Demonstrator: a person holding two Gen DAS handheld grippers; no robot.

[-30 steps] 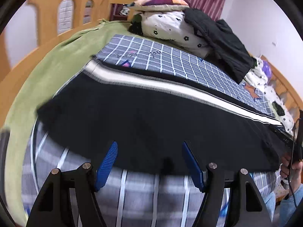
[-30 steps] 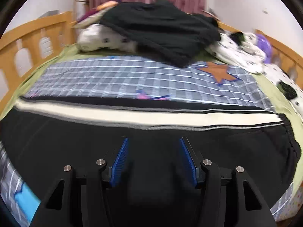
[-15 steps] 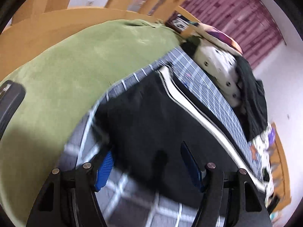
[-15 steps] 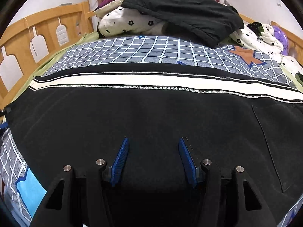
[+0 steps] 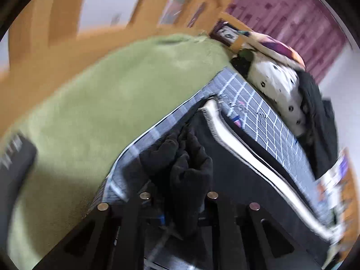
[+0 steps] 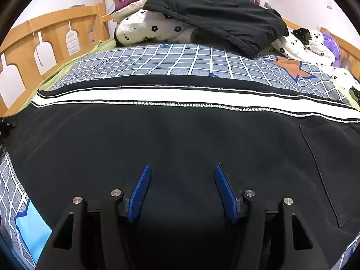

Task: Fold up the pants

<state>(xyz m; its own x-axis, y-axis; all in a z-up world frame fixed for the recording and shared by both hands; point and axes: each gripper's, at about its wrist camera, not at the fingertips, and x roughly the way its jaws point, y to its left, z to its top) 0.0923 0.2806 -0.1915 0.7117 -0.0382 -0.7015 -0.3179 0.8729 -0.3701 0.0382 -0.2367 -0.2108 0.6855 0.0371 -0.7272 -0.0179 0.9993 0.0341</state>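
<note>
Black pants (image 6: 180, 139) with a white side stripe (image 6: 157, 95) lie flat lengthwise across the checked bedspread. My right gripper (image 6: 182, 186) is open, its blue pads just above the middle of the black fabric, holding nothing. In the blurred left wrist view, my left gripper (image 5: 180, 202) is shut on the pants (image 5: 236, 171) at the leg end, with bunched black cloth (image 5: 184, 162) rising between its fingers. The white stripe (image 5: 243, 144) runs away to the right.
A green blanket (image 5: 101, 103) covers the bed's left side by the wooden rail (image 6: 45, 36). Pillows (image 6: 155, 30) and a black garment (image 6: 220, 15) are piled at the far end. A floral quilt (image 6: 312, 47) lies far right. A dark object (image 5: 13, 164) rests on the blanket.
My left gripper has closed on the leg end of the pants and gathered the cloth up. My right gripper stayed open and settled over the pants' middle.
</note>
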